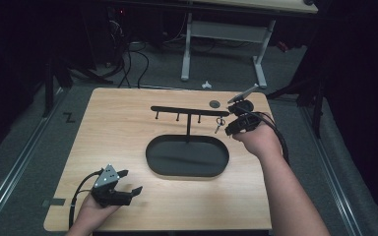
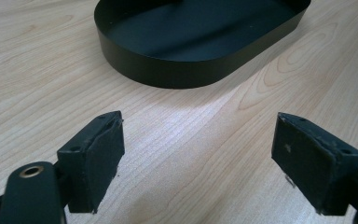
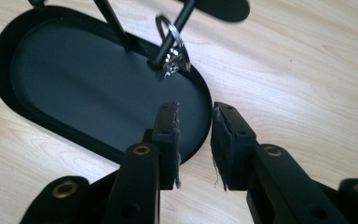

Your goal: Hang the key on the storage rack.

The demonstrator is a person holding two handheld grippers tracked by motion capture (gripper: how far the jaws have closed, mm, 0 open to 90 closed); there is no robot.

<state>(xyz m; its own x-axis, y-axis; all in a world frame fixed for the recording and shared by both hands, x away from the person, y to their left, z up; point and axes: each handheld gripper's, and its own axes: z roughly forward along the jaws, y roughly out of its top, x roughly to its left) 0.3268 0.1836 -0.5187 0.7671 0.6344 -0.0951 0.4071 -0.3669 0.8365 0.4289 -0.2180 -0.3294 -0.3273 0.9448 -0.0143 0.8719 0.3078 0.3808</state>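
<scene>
A black oval tray lies mid-table, with a thin post rising from it to a black cross bar that carries several hook pegs. A silver key ring hangs on the rightmost peg; in the right gripper view the key ring hangs just past my jaws, over the tray's rim. My right gripper sits beside that peg; its jaws stand narrowly open and hold nothing. My left gripper rests near the table's front left, wide open and facing the tray's wall.
A small dark disc lies on the wooden table behind the bar. Beyond the table's far edge stand a white desk frame and cables on the grey floor.
</scene>
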